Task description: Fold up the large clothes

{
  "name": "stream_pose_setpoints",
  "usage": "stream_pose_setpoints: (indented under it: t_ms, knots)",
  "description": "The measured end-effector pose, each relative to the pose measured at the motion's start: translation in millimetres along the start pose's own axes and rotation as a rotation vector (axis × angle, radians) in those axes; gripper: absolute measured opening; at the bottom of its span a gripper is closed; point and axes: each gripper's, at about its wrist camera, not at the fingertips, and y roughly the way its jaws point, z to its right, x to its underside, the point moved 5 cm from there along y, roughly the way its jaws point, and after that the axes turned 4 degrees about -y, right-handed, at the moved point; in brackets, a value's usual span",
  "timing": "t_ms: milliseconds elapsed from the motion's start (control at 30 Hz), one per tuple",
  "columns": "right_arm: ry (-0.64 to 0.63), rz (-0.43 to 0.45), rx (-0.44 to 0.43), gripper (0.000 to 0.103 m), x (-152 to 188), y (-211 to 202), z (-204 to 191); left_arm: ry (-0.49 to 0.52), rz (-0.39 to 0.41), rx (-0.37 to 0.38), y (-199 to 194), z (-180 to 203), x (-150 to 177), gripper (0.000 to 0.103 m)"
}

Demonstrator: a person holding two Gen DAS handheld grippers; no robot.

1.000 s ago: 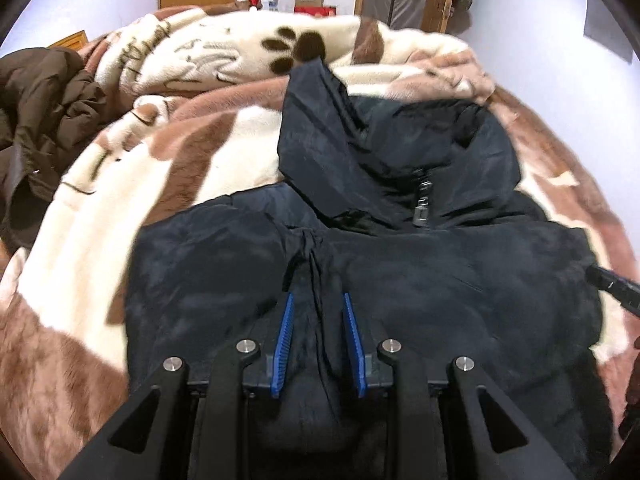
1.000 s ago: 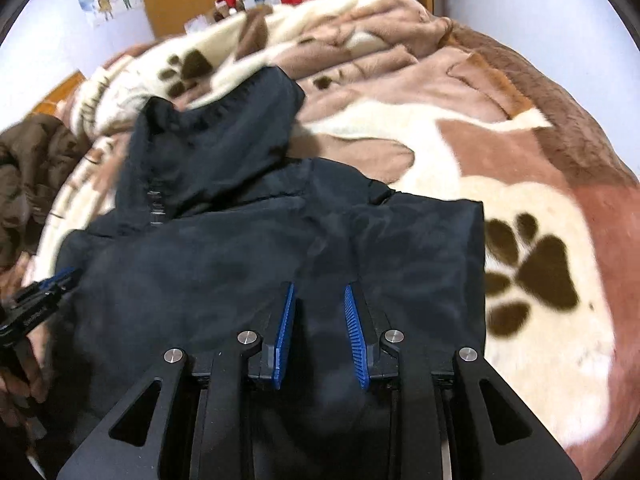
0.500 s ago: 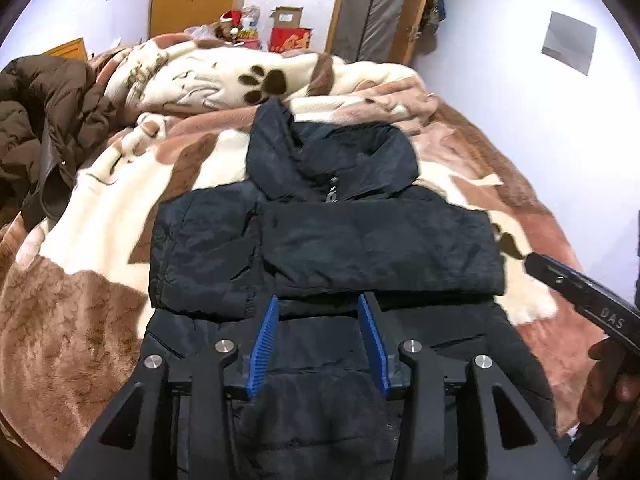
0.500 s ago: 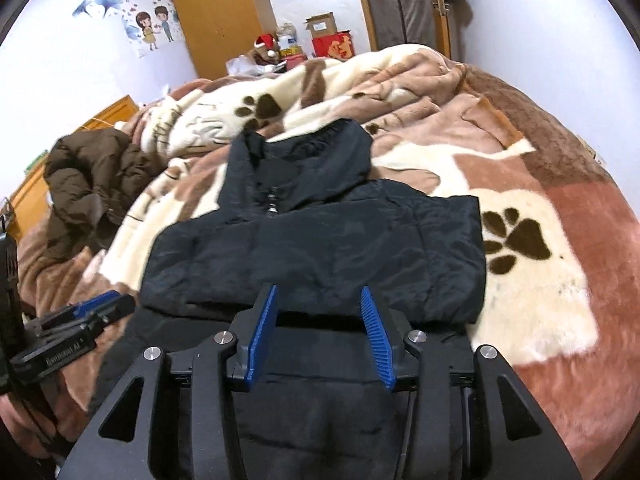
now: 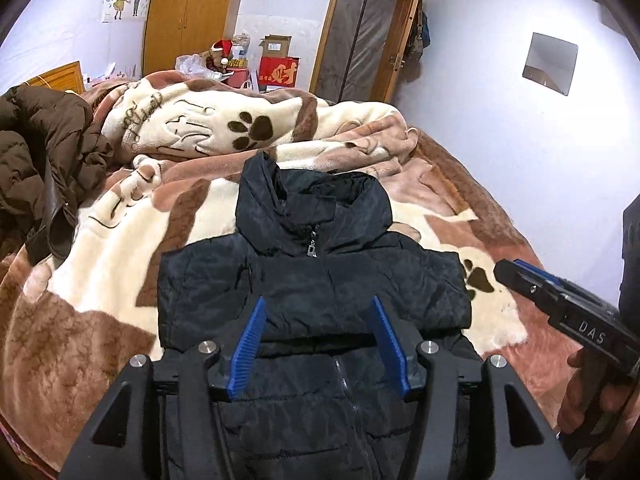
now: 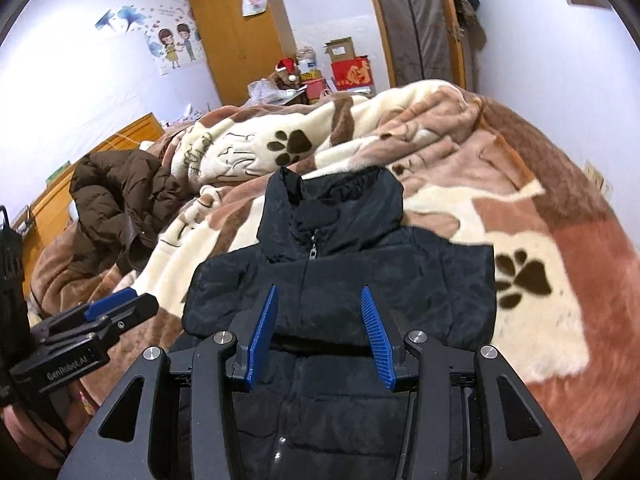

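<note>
The bed [image 5: 100, 320], covered by a brown-and-cream paw-print blanket [image 6: 540, 320], is spreading out ahead of and below both my jaws. On it the black puffer jacket [image 5: 320, 288] is lying front up, zipped, directly beneath and beyond my jaws, its sleeves folded across the chest and its collar pointing away from me. A brown puffer jacket [image 5: 36, 168] is sitting in a heap far off to the left of my jaws, well apart from the black one. My left gripper [image 5: 320, 324] is hanging above the jacket's middle, its jaws having just been opening, now standing fairly wide with nothing between the blue pads [image 5: 249, 344]. My right gripper [image 6: 318, 320] is hovering alongside, jaws likewise parted and gripping nothing. Each gripper is showing at the edge of the other's view, held in a hand [image 5: 600, 400]. The jacket's zipper pull [image 6: 312, 251] is lying just beyond my jaws, under the collar.
</note>
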Motion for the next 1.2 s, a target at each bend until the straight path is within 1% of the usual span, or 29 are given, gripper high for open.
stream_pose_setpoints:
  t_ms: [167,333,567,667,767,900,1067,1200]
  knots:
    - [-0.013,-0.037,-0.009,0.045,-20.2,25.0,17.1,-0.001,-0.010,-0.024,26.0,-11.7,-20.8,0.059]
    - [-0.026,-0.084,0.001,0.046,-38.7,66.5,39.1,0.001,-0.044,-0.055,70.8,-29.6,-45.5,0.061]
    - [-0.014,-0.153,0.015,0.046,-58.6,140.5,74.5,-0.031,-0.109,-0.085,151.9,-60.3,-79.3,0.061]
    - [-0.026,-0.179,0.029,0.046,-67.9,177.4,87.8,-0.060,-0.125,-0.094,185.5,-74.9,-92.1,0.061]
    - [-0.045,-0.209,0.040,0.046,-75.0,210.1,97.6,-0.067,-0.143,-0.119,221.2,-83.9,-104.3,0.061]
    - [-0.061,-0.213,0.065,0.046,-89.7,245.4,112.3,-0.068,-0.156,-0.143,266.9,-90.3,-119.3,0.061]
    - [-0.068,-0.198,0.105,0.046,-111.0,279.0,133.3,-0.054,-0.148,-0.179,314.9,-94.9,-139.0,0.061]
    - [-0.080,-0.225,0.111,0.046,-118.0,310.4,140.2,-0.056,-0.151,-0.197,345.4,-98.3,-148.8,0.061]
